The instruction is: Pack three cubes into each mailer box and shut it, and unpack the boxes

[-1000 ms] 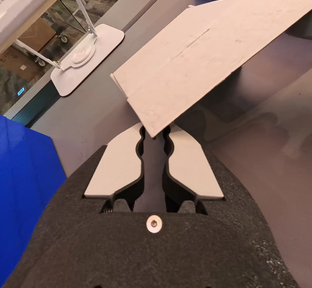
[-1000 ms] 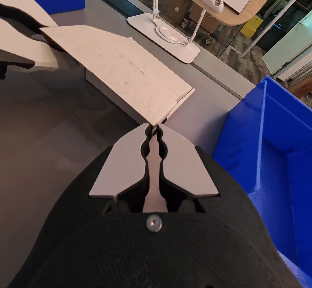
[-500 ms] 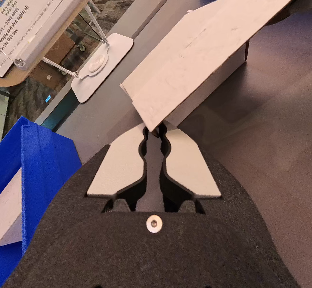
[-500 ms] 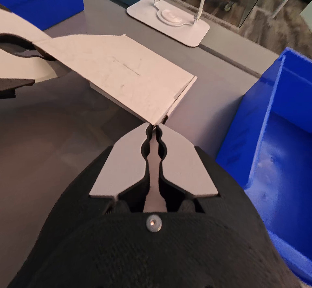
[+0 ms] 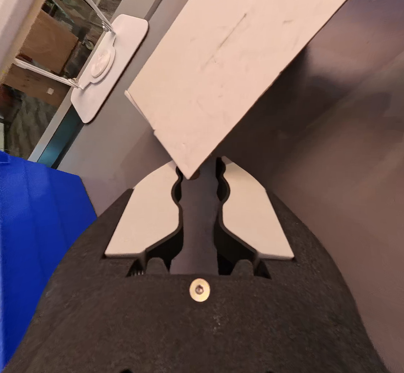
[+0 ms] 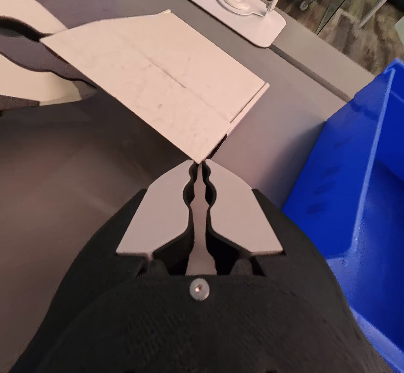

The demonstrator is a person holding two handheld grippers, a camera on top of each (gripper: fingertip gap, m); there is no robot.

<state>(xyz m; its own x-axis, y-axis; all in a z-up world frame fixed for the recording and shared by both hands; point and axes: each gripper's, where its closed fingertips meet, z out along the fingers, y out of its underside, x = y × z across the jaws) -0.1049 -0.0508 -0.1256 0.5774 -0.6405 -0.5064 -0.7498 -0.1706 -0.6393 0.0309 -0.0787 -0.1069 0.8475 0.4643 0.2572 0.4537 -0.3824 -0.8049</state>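
- While your left gripper (image 5: 197,165) has its fingers spread with a clear gap, one corner of the white mailer box (image 5: 218,67) sits between the tips; whether either pad touches the cardboard, you cannot tell from this view.
- Your right gripper (image 6: 198,163) has its fingers nearly together, pinching the opposite near corner of the same box (image 6: 157,87).
- Between your two grippers the box's flat top panel shows, scuffed, with a thin dark line across it; the lid lies flat and the box appears lifted off the grey table (image 6: 65,165), casting a shadow beneath.
- To your far left stands a blue bin (image 5: 39,220), and another blue bin (image 6: 360,187) sits just right of your right gripper.
- At the table's far edge rests a white stand base (image 6: 231,4).
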